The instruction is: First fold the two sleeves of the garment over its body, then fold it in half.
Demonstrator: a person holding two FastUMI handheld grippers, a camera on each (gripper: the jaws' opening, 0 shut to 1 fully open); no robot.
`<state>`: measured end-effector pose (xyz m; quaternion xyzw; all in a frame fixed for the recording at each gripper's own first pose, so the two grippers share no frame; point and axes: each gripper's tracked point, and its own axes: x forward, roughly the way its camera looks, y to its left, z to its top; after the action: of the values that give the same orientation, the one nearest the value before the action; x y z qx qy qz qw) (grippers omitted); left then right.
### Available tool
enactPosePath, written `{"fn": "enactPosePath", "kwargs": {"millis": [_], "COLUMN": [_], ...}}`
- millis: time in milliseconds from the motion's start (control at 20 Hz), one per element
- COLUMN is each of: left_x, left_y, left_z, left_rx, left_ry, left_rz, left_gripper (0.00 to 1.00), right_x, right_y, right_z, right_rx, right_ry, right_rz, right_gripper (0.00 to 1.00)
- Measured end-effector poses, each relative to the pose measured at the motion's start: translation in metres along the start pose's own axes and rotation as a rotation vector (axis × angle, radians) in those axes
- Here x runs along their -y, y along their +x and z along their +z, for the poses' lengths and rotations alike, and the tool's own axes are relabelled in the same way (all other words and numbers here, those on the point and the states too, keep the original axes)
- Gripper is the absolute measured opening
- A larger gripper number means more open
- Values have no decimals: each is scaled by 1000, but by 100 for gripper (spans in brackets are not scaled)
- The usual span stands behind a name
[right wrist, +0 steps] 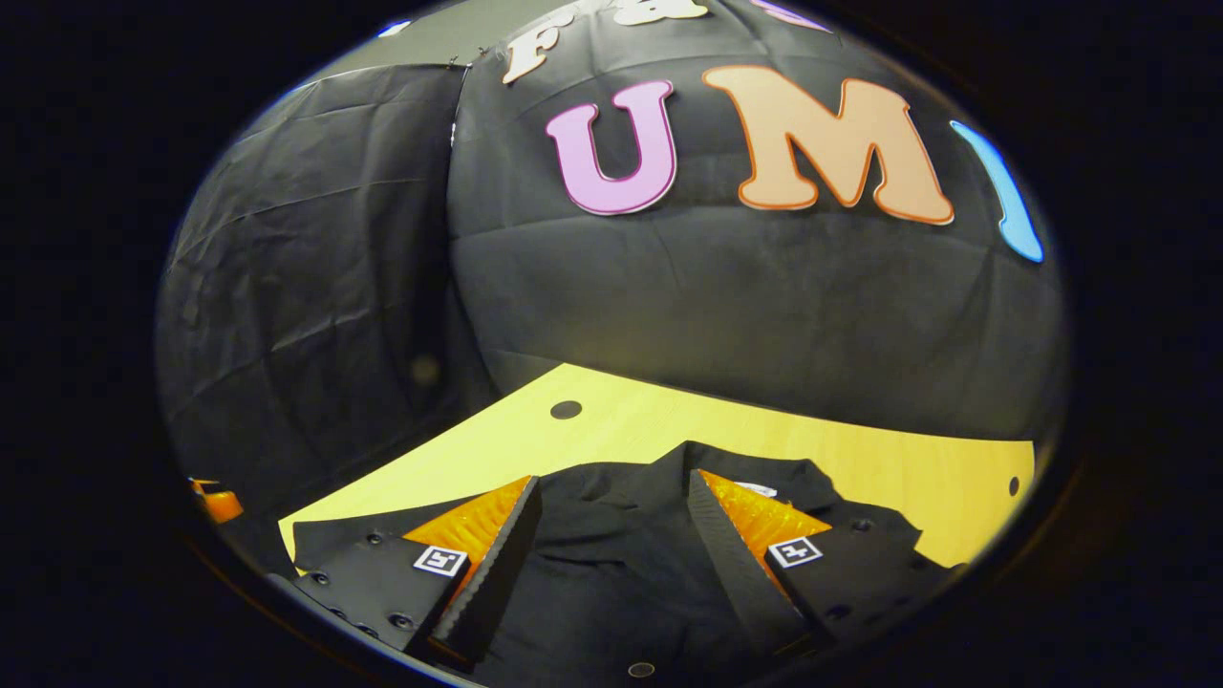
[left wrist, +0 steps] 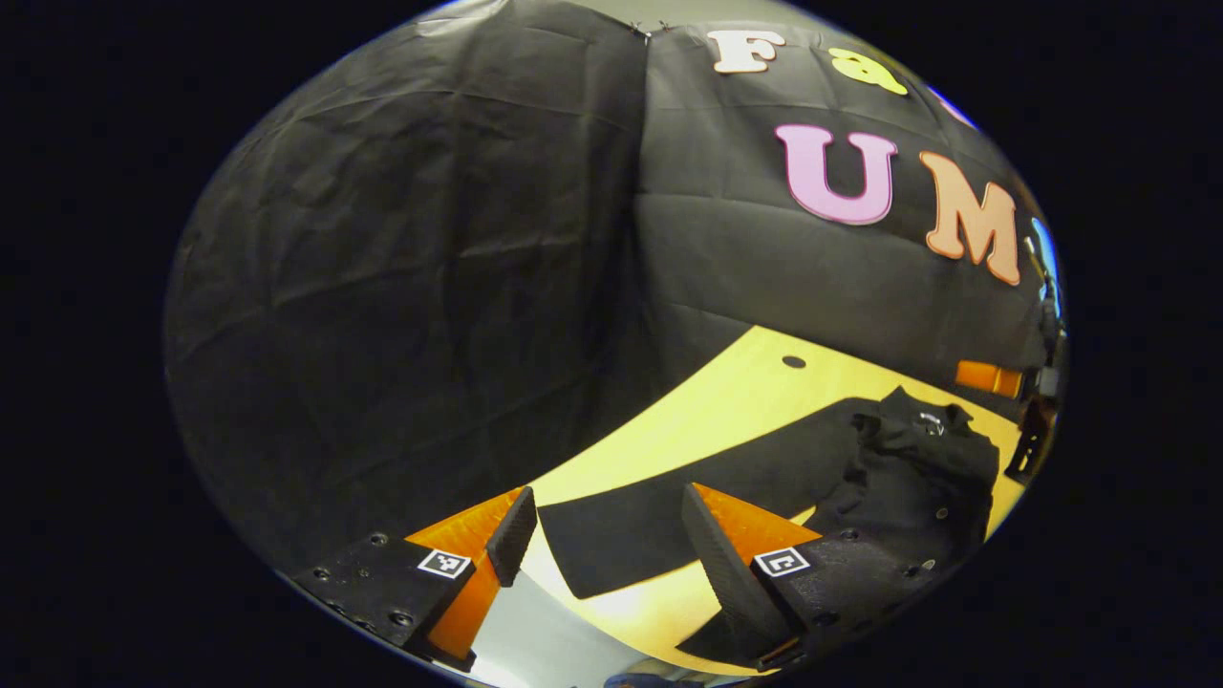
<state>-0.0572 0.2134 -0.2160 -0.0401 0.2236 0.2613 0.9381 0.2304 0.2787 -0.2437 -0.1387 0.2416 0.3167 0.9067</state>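
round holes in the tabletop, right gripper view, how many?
2. One hole sits near the table's far left corner, beyond the black garment. The other hole is at the far right edge. The garment may hide more.

- The left gripper view is looking from low over the yellow wooden table (left wrist: 726, 401), facing the booth's corner.
- The right gripper view is sitting close above the black button-up garment (right wrist: 611, 573), facing the back wall.
- Both are sharing table and garment (left wrist: 917, 468).

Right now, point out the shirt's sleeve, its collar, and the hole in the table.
Sleeve (left wrist: 669, 516), left gripper view, flat middle.
Collar (right wrist: 755, 473), right gripper view, back edge.
Hole (right wrist: 566, 410), right gripper view, its centre.
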Motion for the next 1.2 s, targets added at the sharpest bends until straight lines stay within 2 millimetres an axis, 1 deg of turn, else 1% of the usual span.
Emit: {"fn": "enactPosePath", "kwargs": {"millis": [100, 200, 250, 350, 450, 550, 600, 650, 700, 750, 800, 850, 950, 1000, 1050, 1100, 1150, 1200], "left_x": [5, 1, 1, -1, -10, -16, -17, -16, -16, -16, -15, -14, -15, -15, -15, -16, -16, -14], "left_y": [8, 23, 28, 34, 45, 51, 53, 56, 58, 59, 61, 61, 63, 61, 63, 61, 62, 60], "left_z": [-28, -43, -47, -62, -74, -87, -92, -95, -100, -103, -107, -108, -113, -115, -113, -116, -114, -119], "left_rx": [-104, -140, -147, -170, -194, -220, -230, -236, -247, -256, -266, -269, -274, -272, -256, -262, -249, -259], "left_ry": [11, 28, 42, 76, 96, 106, 108, 110, 116, 122, 125, 124, 128, 125, 117, 103, 77, 44], "left_rz": [-13, -3, 2, 8, 10, 9, 6, 1, -3, -5, -10, -16, -18, -21, -25, -31, -37, -48], "left_gripper": [92, 93, 94, 94, 94, 93, 93, 94, 93, 94, 93, 93, 94, 95, 96, 95, 96, 96], "right_x": [8, 25, 34, 51, 60, 70, 73, 75, 79, 83, 87, 90, 95, 95, 95, 94, 91, 90], "right_y": [-27, -55, -71, -103, -135, -163, -180, -195, -210, -224, -237, -249, -272, -282, -292, -299, -305, -310], "right_z": [9, 17, 20, 27, 30, 27, 29, 34, 37, 40, 43, 48, 62, 70, 79, 85, 90, 90], "right_rx": [34, 73, 95, 150, 189, 208, 226, 253, 273, 286, 296, 305, 335, 360, 385, 407, 426, 438], "right_ry": [3, -3, -7, -30, -37, -22, -11, -5, -5, -10, -12, -11, -3, 5, 18, 30, 37, 38], "right_rz": [-27, -81, -120, -194, -255, -320, -348, -370, -394, -415, -432, -446, -472, -477, -487, -493, -494, -496], "right_gripper": [99, 98, 98, 98, 94, 94, 98, 94, 98, 94, 97, 96, 97, 98, 99, 97, 97, 96]}}
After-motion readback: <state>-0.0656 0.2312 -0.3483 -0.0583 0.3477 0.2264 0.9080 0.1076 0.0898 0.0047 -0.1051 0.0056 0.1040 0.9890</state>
